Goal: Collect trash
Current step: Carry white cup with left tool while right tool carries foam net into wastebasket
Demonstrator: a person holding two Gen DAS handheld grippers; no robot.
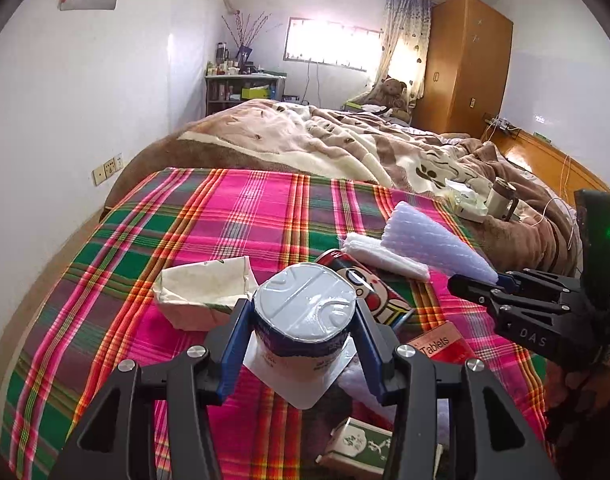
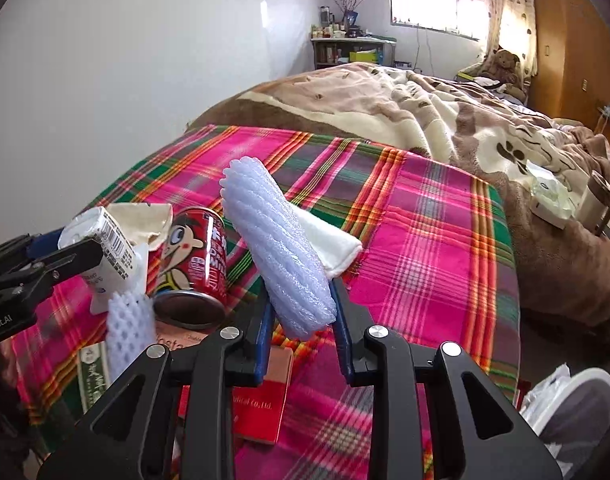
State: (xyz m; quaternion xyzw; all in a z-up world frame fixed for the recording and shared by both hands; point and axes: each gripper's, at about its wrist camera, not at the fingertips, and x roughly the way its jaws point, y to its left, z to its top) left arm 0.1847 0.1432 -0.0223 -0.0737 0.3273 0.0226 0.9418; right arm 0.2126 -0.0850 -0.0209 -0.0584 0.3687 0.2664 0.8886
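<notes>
Showing two handheld grippers over a plaid cloth (image 1: 233, 216) spread on a bed, each clamped on one piece of trash. Left gripper (image 1: 303, 320): its blue pads press both sides of a foil-lidded plastic cup (image 1: 301, 312), held above the cloth, lid facing up. Right gripper (image 2: 303, 312): jaws drawn narrow around the lower end of a white foam net sleeve (image 2: 273, 248), which rises from the pads and leans toward the upper left. On the plaid cloth beneath and between the two grippers lie further items: a red drink can (image 2: 197, 256) on its side, touching a second foam net (image 2: 127, 328); a crumpled paper bag (image 1: 203, 288) at the cloth's left part, beside the can; a folded white cloth (image 2: 329, 244) behind the held sleeve; a red tablet box (image 1: 439, 346) and a green-and-white box (image 1: 359, 444) near the cloth's near edge. Beyond the plaid cloth's far edge lies a brown patterned blanket (image 1: 305, 136).
</notes>
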